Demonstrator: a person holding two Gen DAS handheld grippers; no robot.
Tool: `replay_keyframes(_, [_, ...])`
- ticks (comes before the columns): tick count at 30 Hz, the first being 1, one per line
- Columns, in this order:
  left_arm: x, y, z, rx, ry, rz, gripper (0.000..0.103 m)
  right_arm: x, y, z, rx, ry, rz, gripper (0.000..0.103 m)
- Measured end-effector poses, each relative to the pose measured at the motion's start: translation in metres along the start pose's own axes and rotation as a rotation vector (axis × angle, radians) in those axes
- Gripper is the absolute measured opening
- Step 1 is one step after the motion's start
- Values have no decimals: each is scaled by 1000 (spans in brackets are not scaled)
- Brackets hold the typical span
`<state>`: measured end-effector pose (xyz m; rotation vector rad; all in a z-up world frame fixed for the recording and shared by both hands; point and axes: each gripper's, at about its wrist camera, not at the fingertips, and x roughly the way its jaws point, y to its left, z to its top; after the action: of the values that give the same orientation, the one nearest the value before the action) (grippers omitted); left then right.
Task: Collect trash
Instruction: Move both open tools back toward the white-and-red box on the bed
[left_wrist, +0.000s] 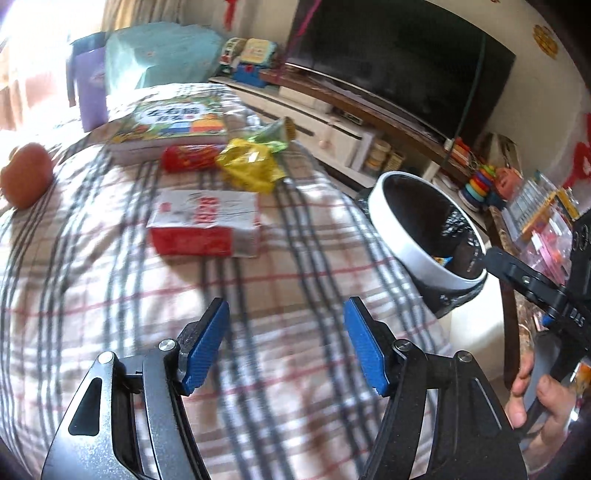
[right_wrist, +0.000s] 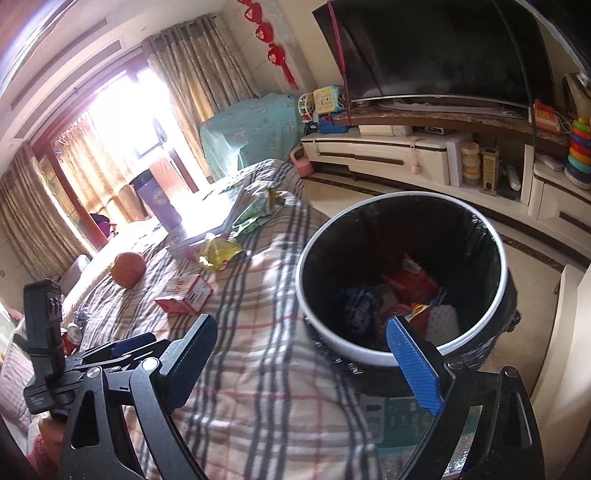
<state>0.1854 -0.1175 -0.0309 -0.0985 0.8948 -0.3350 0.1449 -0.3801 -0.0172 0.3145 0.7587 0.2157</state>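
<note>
Trash lies on the plaid blanket (left_wrist: 258, 314) ahead of the left gripper (left_wrist: 286, 343): a red-and-white carton (left_wrist: 205, 223) nearest its fingertips, then a red wrapper (left_wrist: 190, 157), a yellow wrapper (left_wrist: 249, 164) and a green one (left_wrist: 271, 134) farther off. Both blue pads stand partly apart with nothing between them. The right gripper (right_wrist: 303, 354) gapes wide and empty, its right finger over the bin (right_wrist: 369, 356), which holds wrappers.

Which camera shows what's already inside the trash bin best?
The right wrist view: it looks down into the trash bin, showing an orange wrapper and other packets at the bottom. The left wrist view sees the bin from the side, mostly dark liner inside.
</note>
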Motion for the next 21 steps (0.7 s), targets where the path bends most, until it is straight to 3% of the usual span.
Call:
replay_keyframes(12, [30, 29, 26, -66, -4, 100, 73, 5, 25, -8, -32, 15, 19, 94])
replay_keyframes(15, [46, 29, 37, -44, -1, 168, 73, 9, 28, -10, -38, 28, 22, 94])
replay_keyframes(21, [43, 66, 31, -81, -10, 207, 73, 20, 41, -7, -63, 37, 43, 94])
